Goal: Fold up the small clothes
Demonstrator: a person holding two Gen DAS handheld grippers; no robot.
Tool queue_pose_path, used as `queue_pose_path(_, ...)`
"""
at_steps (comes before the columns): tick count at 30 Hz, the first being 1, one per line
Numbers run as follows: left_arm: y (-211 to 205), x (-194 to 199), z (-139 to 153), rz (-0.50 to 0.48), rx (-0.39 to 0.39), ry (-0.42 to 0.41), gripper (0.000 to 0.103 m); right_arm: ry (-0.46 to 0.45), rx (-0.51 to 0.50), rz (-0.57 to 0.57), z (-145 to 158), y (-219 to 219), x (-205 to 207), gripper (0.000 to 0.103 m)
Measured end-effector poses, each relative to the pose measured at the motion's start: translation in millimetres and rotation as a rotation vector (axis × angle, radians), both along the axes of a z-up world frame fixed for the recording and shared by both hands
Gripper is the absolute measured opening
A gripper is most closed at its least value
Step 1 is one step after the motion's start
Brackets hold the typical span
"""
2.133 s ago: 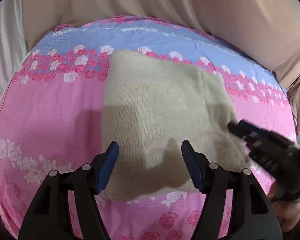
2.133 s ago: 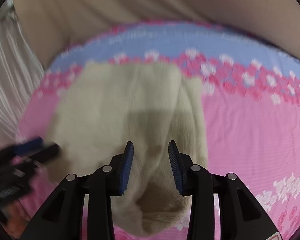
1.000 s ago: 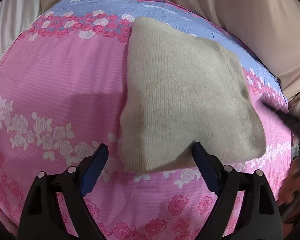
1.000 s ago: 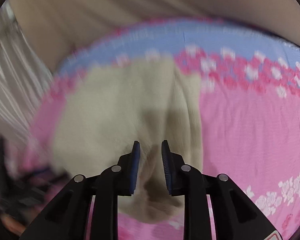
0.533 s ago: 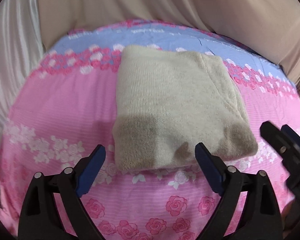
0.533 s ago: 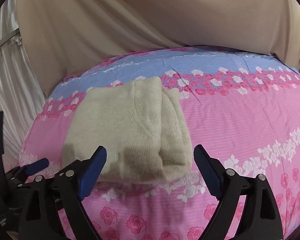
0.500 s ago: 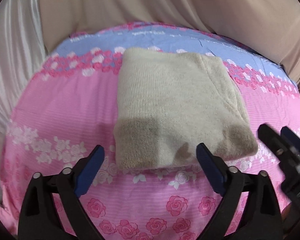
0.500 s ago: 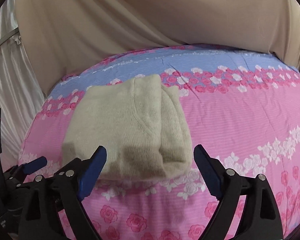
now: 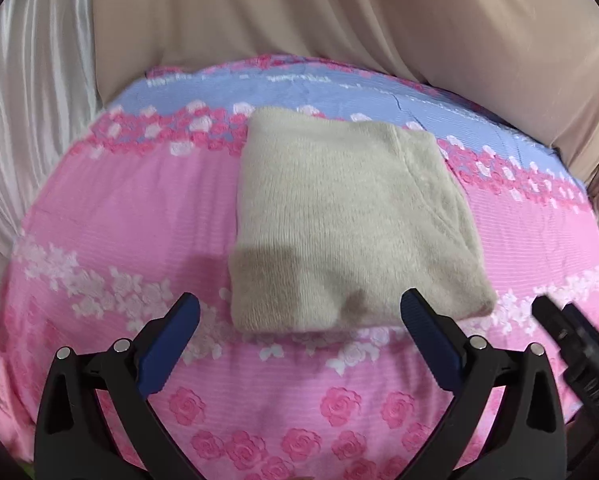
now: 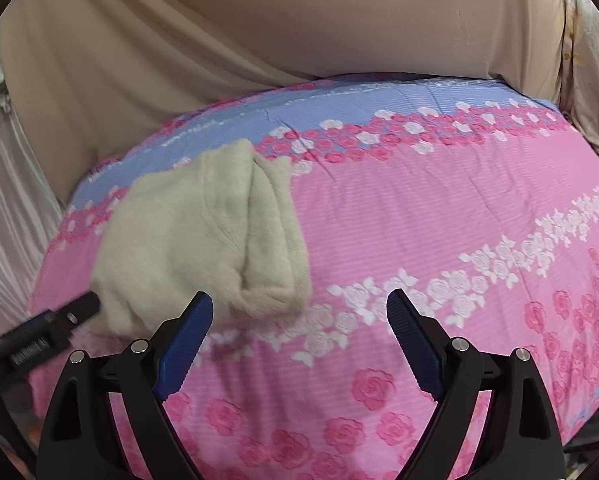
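Observation:
A beige knitted garment (image 9: 347, 220) lies folded into a thick rectangle on the pink floral bedsheet (image 9: 119, 216). My left gripper (image 9: 299, 312) is open and empty, just in front of the garment's near edge. In the right wrist view the garment (image 10: 203, 240) sits at the left, its stacked folded edge facing right. My right gripper (image 10: 299, 312) is open and empty, over the sheet to the right of the garment. Each gripper also shows at the edge of the other's view, the right one in the left wrist view (image 9: 571, 344) and the left one in the right wrist view (image 10: 47, 336).
The sheet has a blue band (image 10: 339, 104) at the far side and rose bands near me. Beige curtain fabric (image 9: 299, 20) hangs behind the bed. Pale satin fabric (image 9: 27, 80) hangs at the left.
My right gripper let go of the garment, opened wide and drew back to the right. My left gripper pulled back from over the garment to its near edge. The garment now lies flat.

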State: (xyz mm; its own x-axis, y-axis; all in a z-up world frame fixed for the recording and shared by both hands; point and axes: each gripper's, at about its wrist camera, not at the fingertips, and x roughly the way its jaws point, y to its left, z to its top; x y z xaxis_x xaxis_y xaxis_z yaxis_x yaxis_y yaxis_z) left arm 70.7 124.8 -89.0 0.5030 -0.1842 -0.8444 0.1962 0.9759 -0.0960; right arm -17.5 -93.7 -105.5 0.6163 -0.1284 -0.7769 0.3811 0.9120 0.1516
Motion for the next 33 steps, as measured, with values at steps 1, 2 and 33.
queue_pose_path(1,1.7,-0.3,-1.5,0.003,-0.005,0.007,0.098,0.013,-0.02,0.009,-3.1,2.3,-1.8,0.086)
queue_pose_path(2,3.1,-1.0,-2.7,0.004,-0.001,0.008,0.098,0.028,-0.034,0.025,-6.8,5.8,-3.1,0.086)
queue_pose_path(33,5.9,-31.0,-19.2,0.0,0.1,0.003,0.098,0.043,-0.006,0.118,-12.9,43.8,10.7,0.086)
